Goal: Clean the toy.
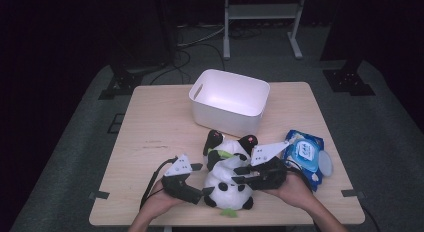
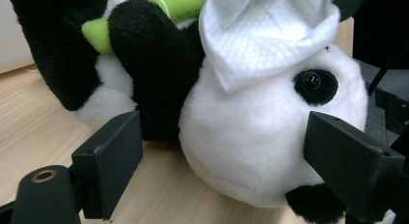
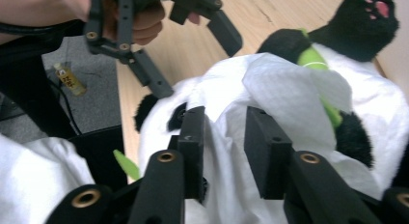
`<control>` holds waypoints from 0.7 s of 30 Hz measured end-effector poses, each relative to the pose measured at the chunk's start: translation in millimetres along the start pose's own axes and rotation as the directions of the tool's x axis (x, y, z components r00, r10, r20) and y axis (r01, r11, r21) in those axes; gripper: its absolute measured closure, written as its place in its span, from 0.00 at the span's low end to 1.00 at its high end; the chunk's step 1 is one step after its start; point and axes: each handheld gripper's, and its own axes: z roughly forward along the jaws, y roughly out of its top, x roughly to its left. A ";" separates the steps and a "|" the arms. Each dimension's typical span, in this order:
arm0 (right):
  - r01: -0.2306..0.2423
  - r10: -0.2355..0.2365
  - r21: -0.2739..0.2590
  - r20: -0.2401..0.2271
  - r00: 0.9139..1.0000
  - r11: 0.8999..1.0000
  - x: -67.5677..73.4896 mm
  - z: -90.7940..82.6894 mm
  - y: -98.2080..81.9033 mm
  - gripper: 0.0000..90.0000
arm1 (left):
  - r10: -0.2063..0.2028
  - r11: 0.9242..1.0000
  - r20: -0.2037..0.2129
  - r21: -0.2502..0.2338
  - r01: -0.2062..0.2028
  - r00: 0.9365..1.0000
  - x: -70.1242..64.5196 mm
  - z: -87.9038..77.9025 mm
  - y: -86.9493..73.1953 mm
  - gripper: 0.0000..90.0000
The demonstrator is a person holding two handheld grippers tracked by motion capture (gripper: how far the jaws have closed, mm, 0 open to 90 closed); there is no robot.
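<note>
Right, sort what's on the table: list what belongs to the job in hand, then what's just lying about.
In the job:
panda
white wipe draped over it
left tool
right tool

Lying about:
white bin
blue wipes pack

— Where am I working?
— Probably a lab, dim as it is: my small wooden table [image 1: 155, 122] on grey carpet [image 1: 80, 117], cables [image 1: 192, 47], a metal frame [image 1: 262, 14] behind.
</note>
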 end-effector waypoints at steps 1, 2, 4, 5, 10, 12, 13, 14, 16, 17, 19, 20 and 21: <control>-0.002 0.002 -0.001 0.004 1.000 1.000 -1.3 0.4 0.2 0.72 | 0.000 1.000 0.000 -0.002 0.000 1.000 0.1 0.1 0.0 0.14; -0.005 0.005 0.002 0.014 1.000 1.000 -2.8 1.5 0.8 0.67 | -0.001 1.000 0.000 -0.003 0.001 1.000 0.1 0.3 -0.1 0.14; 0.005 -0.006 0.014 0.039 0.999 1.000 -5.5 3.6 2.3 0.62 | -0.002 1.000 0.000 -0.004 0.002 1.000 0.1 0.5 -0.1 0.14; 0.004 -0.005 0.017 0.040 0.999 1.000 -6.8 4.6 2.8 0.61 | -0.002 1.000 -0.001 -0.004 0.002 1.000 0.1 0.7 0.0 0.14; -0.034 0.035 0.029 -0.007 0.999 0.999 -14.8 15.4 6.7 0.58 | 0.001 1.000 0.001 0.002 -0.001 1.000 0.6 1.3 -0.6 0.14; -0.045 0.046 0.033 -0.027 0.999 0.998 -15.4 20.1 7.6 0.61 | 0.003 1.000 0.004 0.004 -0.003 1.000 0.6 1.3 -0.8 0.14; -0.047 0.048 0.034 -0.034 0.998 0.998 -15.2 21.8 7.8 0.64 | 0.004 1.000 0.005 0.004 -0.004 1.000 0.6 1.2 -0.8 0.14; -0.047 0.048 0.037 -0.041 0.998 0.998 -14.2 24.2 8.3 0.69 | 0.006 1.000 0.005 0.006 -0.006 1.000 0.6 0.7 -0.7 0.14; -0.034 0.035 0.029 -0.041 0.999 0.999 -12.0 26.7 8.7 0.80 | 0.007 1.000 0.007 0.004 -0.007 1.000 0.6 0.0 -0.6 0.14; -0.030 0.031 0.022 -0.041 0.999 0.999 -11.0 27.0 9.4 0.85 | 0.008 1.000 0.006 0.004 -0.008 1.000 0.6 -0.5 -0.7 0.14; -0.020 0.020 0.007 -0.037 0.999 1.000 -10.1 23.6 12.1 0.94 | 0.010 1.000 0.007 0.002 -0.010 1.000 0.9 -1.8 -0.8 0.14; -0.016 0.016 0.000 -0.037 0.999 1.000 -9.4 21.8 13.2 0.95 | 0.011 1.000 0.006 0.003 -0.011 1.000 0.9 -2.1 -0.9 0.14; -0.015 0.015 -0.004 -0.042 0.999 1.000 -8.4 20.4 13.8 0.96 | 0.011 1.000 0.006 0.003 -0.011 1.000 1.0 -2.2 -0.9 0.14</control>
